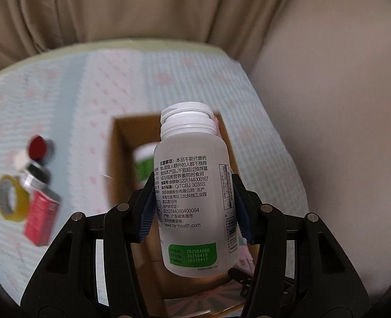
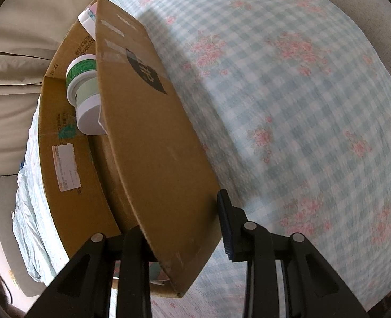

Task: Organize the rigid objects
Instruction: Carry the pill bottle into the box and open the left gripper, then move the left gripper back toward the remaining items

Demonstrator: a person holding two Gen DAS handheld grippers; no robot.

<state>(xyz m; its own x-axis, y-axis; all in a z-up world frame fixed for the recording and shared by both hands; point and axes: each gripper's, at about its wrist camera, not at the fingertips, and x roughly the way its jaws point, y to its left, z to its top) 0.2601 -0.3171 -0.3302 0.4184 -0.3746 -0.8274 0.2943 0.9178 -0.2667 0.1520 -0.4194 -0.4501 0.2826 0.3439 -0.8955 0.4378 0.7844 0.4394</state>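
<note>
My left gripper [image 1: 194,209] is shut on a translucent white pill bottle [image 1: 192,185] with a white cap and green label patch, held upright over an open cardboard box [image 1: 116,159]. A green-and-white jar [image 1: 143,163] lies inside the box; it also shows in the right wrist view [image 2: 85,92]. My right gripper [image 2: 179,235] straddles the box's side wall [image 2: 153,143], one finger inside and one outside; its jaws are wide apart and I cannot see them pressing the cardboard.
On the checked floral tablecloth [image 2: 301,106], left of the box, lie a yellow tape roll [image 1: 11,201], a red carton [image 1: 41,217], a silver-necked dark bottle [image 1: 36,179] and a red-capped item [image 1: 40,148]. Beige curtains hang behind the table.
</note>
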